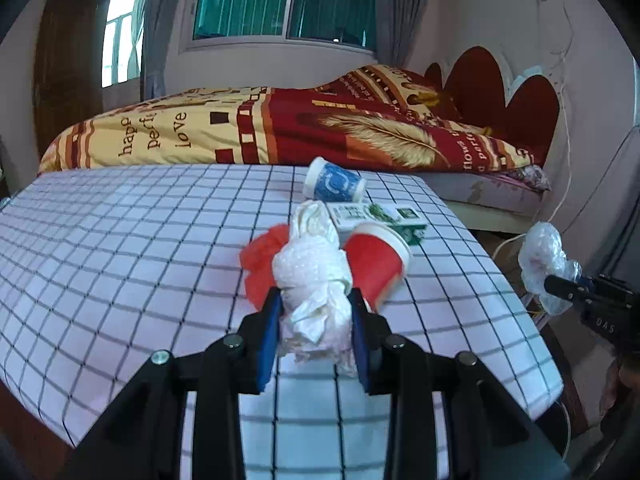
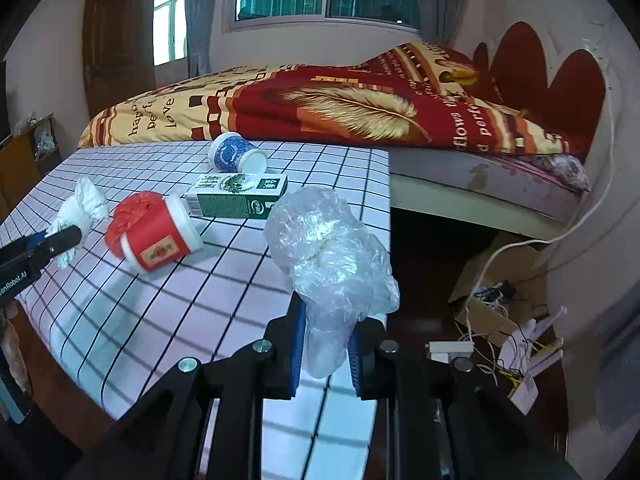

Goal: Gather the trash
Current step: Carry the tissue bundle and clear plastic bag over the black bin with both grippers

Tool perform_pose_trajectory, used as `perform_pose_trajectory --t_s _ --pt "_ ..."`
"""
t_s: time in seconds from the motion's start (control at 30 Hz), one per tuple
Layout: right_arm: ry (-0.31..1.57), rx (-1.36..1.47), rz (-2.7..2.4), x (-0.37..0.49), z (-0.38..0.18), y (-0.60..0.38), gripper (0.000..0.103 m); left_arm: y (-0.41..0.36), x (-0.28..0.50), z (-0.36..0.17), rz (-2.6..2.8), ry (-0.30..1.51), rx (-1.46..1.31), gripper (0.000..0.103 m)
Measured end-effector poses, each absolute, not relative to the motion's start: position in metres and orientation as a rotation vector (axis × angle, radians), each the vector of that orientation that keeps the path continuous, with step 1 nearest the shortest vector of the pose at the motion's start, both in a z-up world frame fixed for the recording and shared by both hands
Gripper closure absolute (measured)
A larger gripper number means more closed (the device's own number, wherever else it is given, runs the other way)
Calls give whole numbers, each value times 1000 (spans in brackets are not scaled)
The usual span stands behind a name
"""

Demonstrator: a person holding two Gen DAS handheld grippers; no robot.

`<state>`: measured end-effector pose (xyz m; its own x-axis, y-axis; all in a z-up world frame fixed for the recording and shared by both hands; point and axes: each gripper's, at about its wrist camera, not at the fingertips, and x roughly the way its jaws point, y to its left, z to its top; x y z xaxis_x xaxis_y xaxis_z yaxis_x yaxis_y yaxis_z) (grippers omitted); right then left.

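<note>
Left gripper [image 1: 316, 312] clamps a crumpled white tissue wad [image 1: 316, 276] above the checked tablecloth [image 1: 120, 240], right gripper [image 2: 326, 334] clamps a clear plastic bag [image 2: 332, 256] at the table's edge; red cup [image 2: 156, 232], green carton [image 2: 236, 196] and blue-patterned cup [image 2: 232, 156] lie beyond.

Two cups [image 2: 160, 236] [image 2: 236, 156], one carton [image 2: 236, 196], one tissue wad [image 1: 316, 280], two bags [image 2: 332, 256] [image 1: 260, 256].
</note>
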<state>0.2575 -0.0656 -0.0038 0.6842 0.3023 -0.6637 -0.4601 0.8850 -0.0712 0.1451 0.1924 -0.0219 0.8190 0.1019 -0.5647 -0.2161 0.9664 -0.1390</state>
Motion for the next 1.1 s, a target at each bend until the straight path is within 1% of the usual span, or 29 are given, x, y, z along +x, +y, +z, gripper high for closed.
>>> perform_pose_trajectory --t_s 0.27,0.63,1.1 --pt "698 -226 410 213 0 -92 83 155 120 -22 103 601 -192 70" --pt "693 -183 335 158 0 -151 83 99 96 -25 -18 617 -140 70" --pt "729 -147 195 116 -11 -250 83 5 97 -29 -213 641 -73 70"
